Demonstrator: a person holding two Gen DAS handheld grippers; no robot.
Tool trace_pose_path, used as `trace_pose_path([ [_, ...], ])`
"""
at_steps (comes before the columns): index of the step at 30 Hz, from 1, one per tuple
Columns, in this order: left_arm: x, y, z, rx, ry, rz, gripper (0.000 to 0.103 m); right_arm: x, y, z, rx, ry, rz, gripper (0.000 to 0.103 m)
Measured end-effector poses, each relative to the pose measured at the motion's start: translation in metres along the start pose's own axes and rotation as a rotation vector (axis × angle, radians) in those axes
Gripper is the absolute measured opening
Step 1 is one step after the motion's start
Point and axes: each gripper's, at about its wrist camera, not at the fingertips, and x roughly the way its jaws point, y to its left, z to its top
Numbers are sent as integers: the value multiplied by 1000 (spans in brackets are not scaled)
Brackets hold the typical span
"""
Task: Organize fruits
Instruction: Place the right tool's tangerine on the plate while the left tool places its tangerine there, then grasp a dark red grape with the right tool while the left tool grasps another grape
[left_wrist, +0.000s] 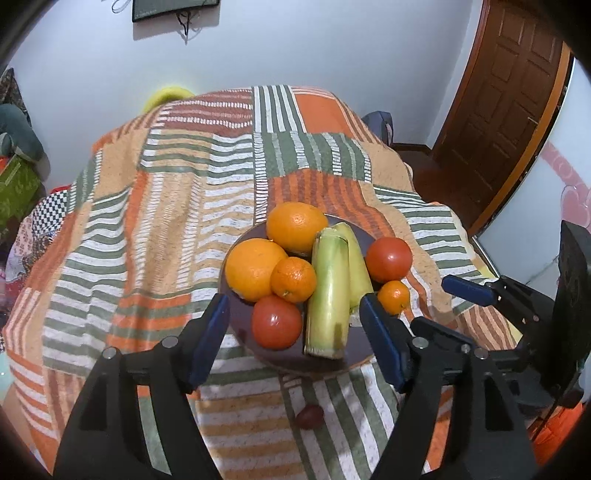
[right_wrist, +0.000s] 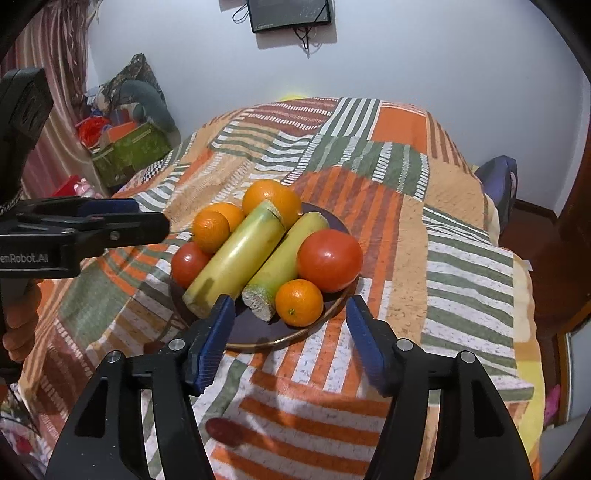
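Dark round plate (right_wrist: 258, 338) set on striped cloth (right_wrist: 461, 266) over counter, toward near edge. On plate: two pale green cane sections (right_wrist: 236, 254) side by side at centre, two large oranges (left_wrist: 255, 267) and one small orange (left_wrist: 293, 278) on left side, tomato (left_wrist: 276, 322) at near left, second tomato (right_wrist: 330, 259) and small orange (right_wrist: 299, 302) on right side. Left hand-held gripper (left_wrist: 293, 334) above near rim of plate, jaws apart, nothing clamped. Right hand-held gripper (right_wrist: 291, 338) likewise above near rim, jaws apart, empty. Small dark red fruit (left_wrist: 309, 416) loose on cloth, near edge, apart from plate.
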Motion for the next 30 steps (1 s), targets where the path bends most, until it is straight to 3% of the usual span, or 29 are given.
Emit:
trace_pose_path([
  [12,-43,14,-36,13,14,39,74,-23,10,-18,-13,12,-30,59],
  [25,-38,19,-76,12,112,32,74,-13,25,-59,15,110,15,59],
  [30,-20,3,-91,71,158,22,74,-2,33,-67,0,158,43,43],
])
